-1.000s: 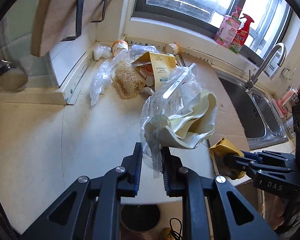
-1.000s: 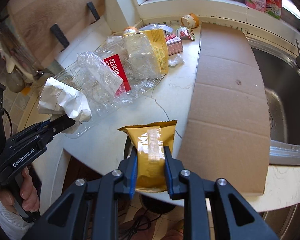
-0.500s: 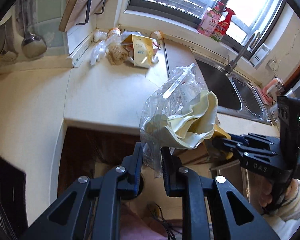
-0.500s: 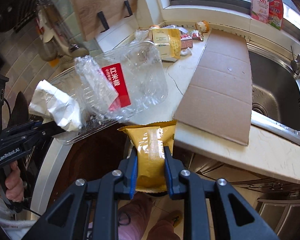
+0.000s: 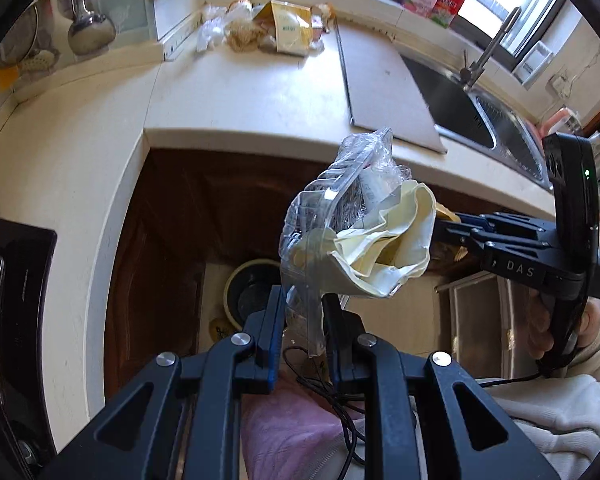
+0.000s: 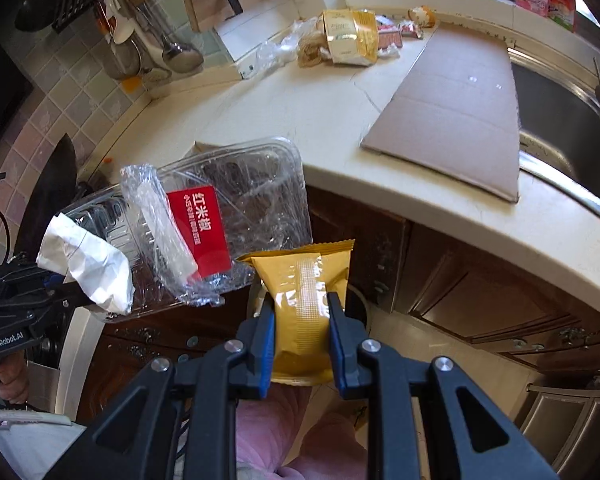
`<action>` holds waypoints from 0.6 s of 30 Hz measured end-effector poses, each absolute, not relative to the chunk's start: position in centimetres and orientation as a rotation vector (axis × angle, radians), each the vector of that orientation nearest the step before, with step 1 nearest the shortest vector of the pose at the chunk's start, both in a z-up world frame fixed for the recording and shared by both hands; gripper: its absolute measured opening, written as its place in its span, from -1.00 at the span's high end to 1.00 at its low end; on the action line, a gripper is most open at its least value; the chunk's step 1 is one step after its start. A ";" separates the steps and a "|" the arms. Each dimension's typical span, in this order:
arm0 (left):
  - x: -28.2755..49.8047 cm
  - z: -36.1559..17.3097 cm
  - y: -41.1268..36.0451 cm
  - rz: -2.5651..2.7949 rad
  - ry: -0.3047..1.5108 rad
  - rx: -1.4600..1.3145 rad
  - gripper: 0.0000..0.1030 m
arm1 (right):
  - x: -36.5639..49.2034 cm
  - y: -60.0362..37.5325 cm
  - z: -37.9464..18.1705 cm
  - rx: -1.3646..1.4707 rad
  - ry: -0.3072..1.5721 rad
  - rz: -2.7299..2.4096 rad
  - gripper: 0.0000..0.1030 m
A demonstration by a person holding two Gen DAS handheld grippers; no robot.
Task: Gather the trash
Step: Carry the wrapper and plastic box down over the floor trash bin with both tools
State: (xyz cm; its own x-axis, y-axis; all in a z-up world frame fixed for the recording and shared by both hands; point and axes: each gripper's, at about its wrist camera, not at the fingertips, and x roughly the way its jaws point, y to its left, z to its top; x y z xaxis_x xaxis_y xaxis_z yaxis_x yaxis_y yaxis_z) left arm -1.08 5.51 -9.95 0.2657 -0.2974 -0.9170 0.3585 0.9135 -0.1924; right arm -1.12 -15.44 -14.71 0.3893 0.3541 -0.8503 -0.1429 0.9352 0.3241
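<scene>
Both grippers have swung away from the table (image 5: 236,92) within the last second and now hang out past its front edge, above the floor by the dark wooden cabinet. A second ago the load sat over the table top; now a round bin (image 5: 248,295) shows directly below the left gripper (image 5: 303,312). In my judgement this is the carry step nearly done, with the drop into the bin next.

The left gripper's fingers are closed on the lower edge of a clear plastic clamshell tray (image 5: 339,200), which has a crumpled cream paper (image 5: 383,248) tucked against it. The tray stands roughly upright from the fingers, its long axis running up and away from them, tilted a little to the right. In the right wrist view it lies nearly edge to edge with the table front, its red label (image 6: 200,232) facing the camera.

The right gripper (image 6: 301,324) has its fingers clamped on the sides of a yellow snack wrapper (image 6: 303,280). The wrapper's long axis runs straight out along the fingers, crimped end pointing forward and up.

More trash (image 5: 284,28) lies at the back of the table by the window, beside a flat cardboard sheet (image 5: 383,80), so more trips seem needed.
</scene>
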 end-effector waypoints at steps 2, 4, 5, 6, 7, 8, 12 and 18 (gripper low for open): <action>-1.2 -11.3 5.7 -0.430 1.246 0.059 0.69 | -1.1 -15.1 -16.0 0.218 1.140 0.322 0.55; -1.2 -13.0 5.9 -0.415 1.278 0.049 0.69 | -1.0 -14.6 -17.6 0.216 1.150 0.323 0.55; -1.1 -14.1 5.9 -0.407 1.293 0.049 0.69 | -0.9 -14.3 -18.5 0.211 1.160 0.321 0.55; -0.9 -15.1 6.0 -0.396 1.306 0.051 0.69 | -0.8 -13.9 -19.6 0.206 1.174 0.320 0.55; -0.8 -16.2 6.0 -0.387 1.320 0.047 0.69 | -0.7 -13.6 -20.5 0.205 1.185 0.321 0.55; -0.7 -17.2 6.0 -0.386 1.329 0.042 0.69 | -0.5 -13.2 -21.7 0.205 1.199 0.321 0.55; -0.1 -22.4 5.9 -0.368 1.391 0.031 0.69 | 0.0 -12.0 -26.6 0.225 1.276 0.314 0.55; 0.3 -31.6 5.6 -0.328 1.491 0.023 0.69 | 1.5 -10.3 -36.3 0.283 1.398 0.261 0.55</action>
